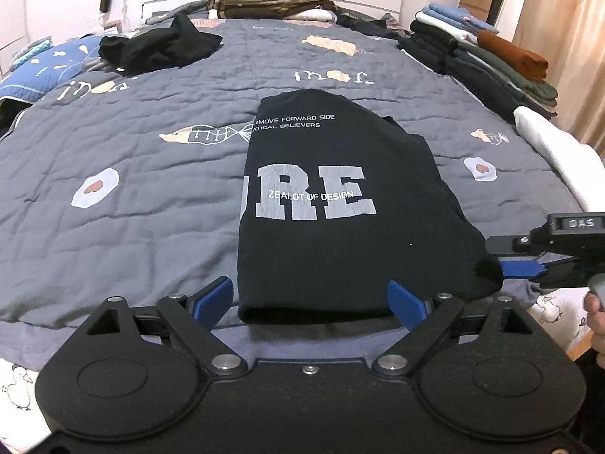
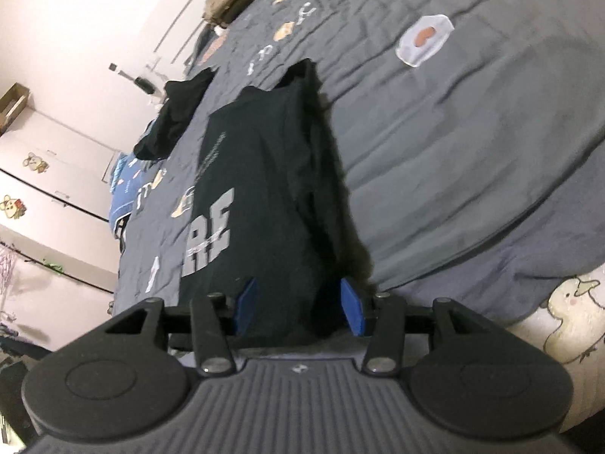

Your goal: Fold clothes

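Blur softens the right wrist view, so the small print on the black T-shirt (image 2: 272, 204) cannot be read there and only a grey "RE" comes through, while the lower part of that frame is filled by the gripper body. In the left wrist view the folded shirt (image 1: 332, 204) sits in the centre of the frame on the grey quilt (image 1: 113, 227), and its lettering is cut by the fold: large grey "RE" with part of another letter at the left edge, "ZEALOT OF DESIGN" across it, and higher up "RMOVE FORWARD SIDE" over "ATICAL BELIEVERS". The quilt carries stitched writing at upper centre that is hard to make out. Left gripper (image 1: 310, 300) at the bottom of its frame has its blue fingers (image 1: 213, 297) spread wide, one at each side of the shirt's near edge, gripping nothing. Right gripper (image 2: 298, 308) also has its jaws apart, the shirt's near end lying between the blue pads (image 2: 351, 304); whether they touch the cloth, I cannot tell. In the left view that gripper (image 1: 506, 269) enters at the right edge, its tip hidden where it meets the shirt's corner, a label reading "DAS" on top. Crumpled black garment (image 1: 162, 45) at upper left, stacks of folded clothes (image 1: 487, 53) at upper right.
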Demonstrator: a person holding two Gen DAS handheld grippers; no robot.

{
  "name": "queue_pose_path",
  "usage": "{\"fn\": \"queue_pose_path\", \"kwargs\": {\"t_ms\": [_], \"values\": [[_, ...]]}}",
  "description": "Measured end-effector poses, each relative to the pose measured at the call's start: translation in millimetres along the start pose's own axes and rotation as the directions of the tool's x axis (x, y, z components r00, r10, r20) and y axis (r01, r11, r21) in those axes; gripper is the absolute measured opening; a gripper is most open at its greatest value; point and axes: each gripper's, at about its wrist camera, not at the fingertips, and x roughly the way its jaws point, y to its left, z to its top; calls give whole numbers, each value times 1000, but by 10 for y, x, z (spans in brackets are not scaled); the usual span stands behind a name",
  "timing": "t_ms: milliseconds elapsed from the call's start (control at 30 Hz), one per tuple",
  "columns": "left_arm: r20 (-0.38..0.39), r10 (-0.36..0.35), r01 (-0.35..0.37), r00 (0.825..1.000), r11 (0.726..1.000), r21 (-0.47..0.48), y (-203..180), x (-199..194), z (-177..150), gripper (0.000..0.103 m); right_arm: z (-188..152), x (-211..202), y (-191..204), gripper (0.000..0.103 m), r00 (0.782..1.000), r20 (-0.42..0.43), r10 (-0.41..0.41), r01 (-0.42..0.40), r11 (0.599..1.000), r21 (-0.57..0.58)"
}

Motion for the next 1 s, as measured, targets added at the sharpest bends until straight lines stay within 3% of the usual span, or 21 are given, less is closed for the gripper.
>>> {"fn": "queue_pose_path", "kwargs": {"t_ms": [133,267,633,733,900,1000], "values": [[6,-7,7,1000,1000,-9,23,-18,7,89,27,136,-114,51,999,-33,-23,24,999,33],[14,-14,14,1000,1000,-14,22,-36,17,89,37,305,-155,53,997,-74,7,-3,999,50],[15,-13,13,1000,1000,-19,21,-8,29,89,131,476,-159,77,992,-73,99,-92,991,95],[13,-15,15,1000,1000,-15,10,1,28,89,143,488,-96,77,992,-88,91,-85,994,65],[10,-4,5,1000,1000,-19,20,16,25,89,112,338,128,77,980,-115,163,-167,986,-24],[6,-3,4,1000,1000,-19,8,38,33,89,143,492,-7,74,978,-149,147,-143,989,39]]}}
